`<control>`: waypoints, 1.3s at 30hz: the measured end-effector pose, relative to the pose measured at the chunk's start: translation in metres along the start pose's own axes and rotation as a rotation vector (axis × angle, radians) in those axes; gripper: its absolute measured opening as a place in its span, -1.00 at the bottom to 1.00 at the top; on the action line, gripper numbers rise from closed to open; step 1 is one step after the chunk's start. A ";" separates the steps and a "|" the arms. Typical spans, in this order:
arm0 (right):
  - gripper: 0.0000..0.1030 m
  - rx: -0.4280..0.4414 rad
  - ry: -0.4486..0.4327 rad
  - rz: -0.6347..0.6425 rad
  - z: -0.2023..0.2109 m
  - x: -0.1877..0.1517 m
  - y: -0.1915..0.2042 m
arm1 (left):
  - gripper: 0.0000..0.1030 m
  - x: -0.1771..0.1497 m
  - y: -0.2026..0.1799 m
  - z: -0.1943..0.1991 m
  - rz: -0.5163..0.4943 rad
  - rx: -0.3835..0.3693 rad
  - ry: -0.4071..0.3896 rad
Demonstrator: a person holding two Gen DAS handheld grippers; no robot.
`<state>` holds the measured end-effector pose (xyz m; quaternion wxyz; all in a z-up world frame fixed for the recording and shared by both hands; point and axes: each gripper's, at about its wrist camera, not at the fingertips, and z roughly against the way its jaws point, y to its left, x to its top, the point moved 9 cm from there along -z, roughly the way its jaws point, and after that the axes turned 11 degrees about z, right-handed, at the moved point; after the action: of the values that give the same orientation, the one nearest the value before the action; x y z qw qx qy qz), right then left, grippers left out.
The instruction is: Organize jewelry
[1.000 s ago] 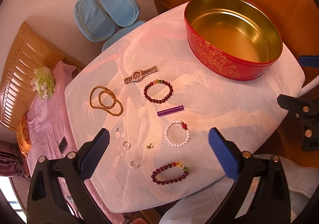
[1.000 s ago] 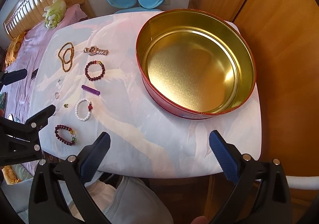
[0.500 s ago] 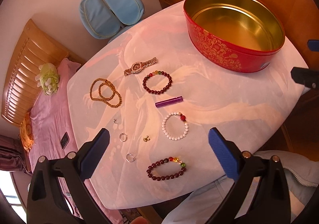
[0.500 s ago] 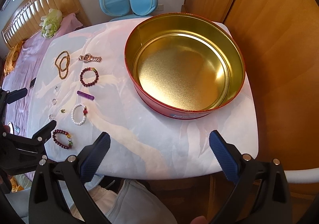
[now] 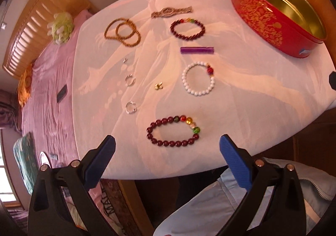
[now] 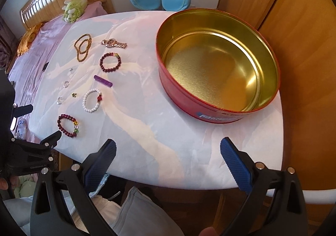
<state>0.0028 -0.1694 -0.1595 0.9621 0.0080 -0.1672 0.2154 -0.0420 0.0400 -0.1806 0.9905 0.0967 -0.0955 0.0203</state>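
Both hand-held grippers, left (image 5: pixel 167 150) and right (image 6: pixel 168 153), hang open over the surface's (image 6: pixel 147 131) near edge; jewelry sits beside the tin (image 6: pixel 216 66).

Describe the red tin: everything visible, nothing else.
The red tin is a wide, shallow, round metal container, lid off. Its outer wall is red with gold ornament and a small blue and white label low on the near side; the inside is plain gold with a stippled floor. It holds nothing. It stands upright on the table's cloth, at the far right corner, apart from the jewelry and both grippers.
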 end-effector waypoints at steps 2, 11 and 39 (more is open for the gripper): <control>0.93 0.010 -0.003 0.027 -0.004 0.001 0.011 | 0.88 -0.007 0.014 -0.007 0.071 -0.041 0.032; 0.93 0.046 -0.089 0.046 -0.014 0.041 0.047 | 0.88 0.004 0.067 -0.033 0.201 -0.152 0.050; 0.93 0.057 -0.015 0.080 -0.181 0.226 0.081 | 0.88 0.236 0.114 -0.144 0.066 -0.286 -0.078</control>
<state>0.2189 0.0128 -0.2615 0.9508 0.0304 -0.1683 0.2584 0.2091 0.1849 -0.2527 0.9885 -0.0478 -0.1388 0.0354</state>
